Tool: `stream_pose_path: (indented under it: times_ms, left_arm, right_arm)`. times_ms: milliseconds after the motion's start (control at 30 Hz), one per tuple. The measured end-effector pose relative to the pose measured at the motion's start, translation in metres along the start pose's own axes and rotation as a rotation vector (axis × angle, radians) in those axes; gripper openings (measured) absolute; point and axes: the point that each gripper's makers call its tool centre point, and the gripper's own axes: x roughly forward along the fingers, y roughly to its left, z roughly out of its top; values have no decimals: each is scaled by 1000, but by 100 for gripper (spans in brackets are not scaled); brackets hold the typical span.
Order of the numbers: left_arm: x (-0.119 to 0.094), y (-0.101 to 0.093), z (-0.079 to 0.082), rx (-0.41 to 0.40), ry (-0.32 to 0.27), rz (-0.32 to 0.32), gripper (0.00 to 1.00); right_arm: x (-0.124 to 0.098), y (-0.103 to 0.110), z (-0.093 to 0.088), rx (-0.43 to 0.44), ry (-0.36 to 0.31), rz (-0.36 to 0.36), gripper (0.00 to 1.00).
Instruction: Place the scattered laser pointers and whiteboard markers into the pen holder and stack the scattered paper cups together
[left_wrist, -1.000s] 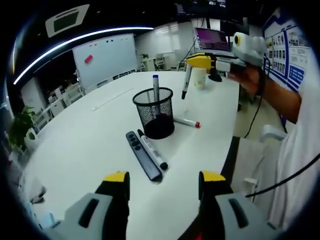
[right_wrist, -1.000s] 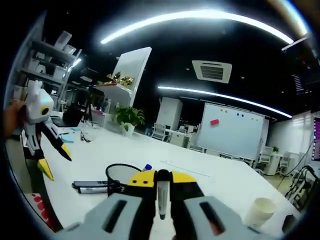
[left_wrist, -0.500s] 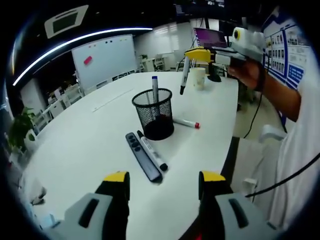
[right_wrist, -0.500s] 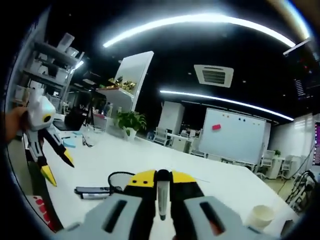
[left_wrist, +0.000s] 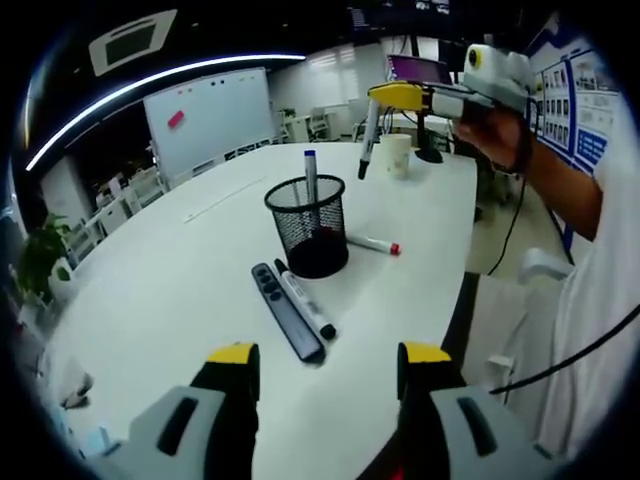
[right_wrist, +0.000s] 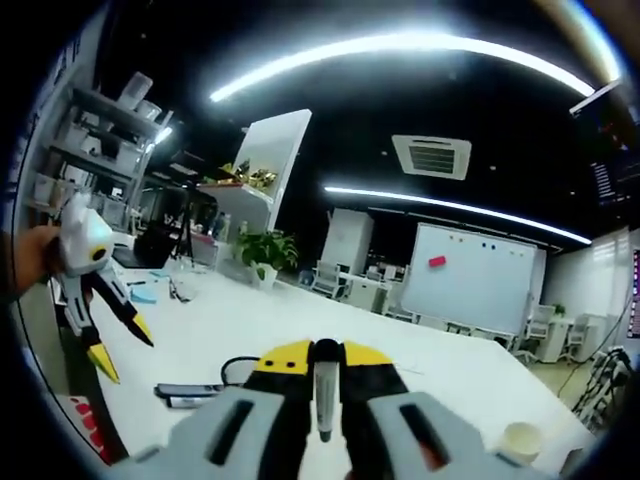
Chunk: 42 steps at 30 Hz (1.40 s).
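Whiteboard marker (right_wrist: 320, 400): clamped upright between my right gripper's (left_wrist: 385, 97) jaws, raised beyond the mesh pen holder (left_wrist: 308, 226). My left gripper (left_wrist: 325, 358): jaws apart, empty; laser pointer (left_wrist: 286, 311) and second marker (left_wrist: 306, 300) lie ahead. No legible lettering.

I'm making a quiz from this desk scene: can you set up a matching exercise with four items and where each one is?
Items:
1. blue-capped marker
2. red-capped marker
3. laser pointer
4. black marker

Places:
A. lying flat on the table behind the pen holder
B. clamped in the right gripper, up in the air
C. standing upright inside the pen holder
D. lying on the table in front of the pen holder, beside another marker

Pairs: 1-C, 2-A, 3-D, 4-B
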Motion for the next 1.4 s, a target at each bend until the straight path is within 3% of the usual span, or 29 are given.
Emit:
stream_pose_path:
  times_ms: [667,1400]
  left_arm:
    - [0,-1,-1,0,4,-1,55]
    - [-2,-3,2,8,0,1,55]
  right_arm:
    - [1,-2,4,58,-14,25,10]
    - [3,-2,18,46,-38,44,10]
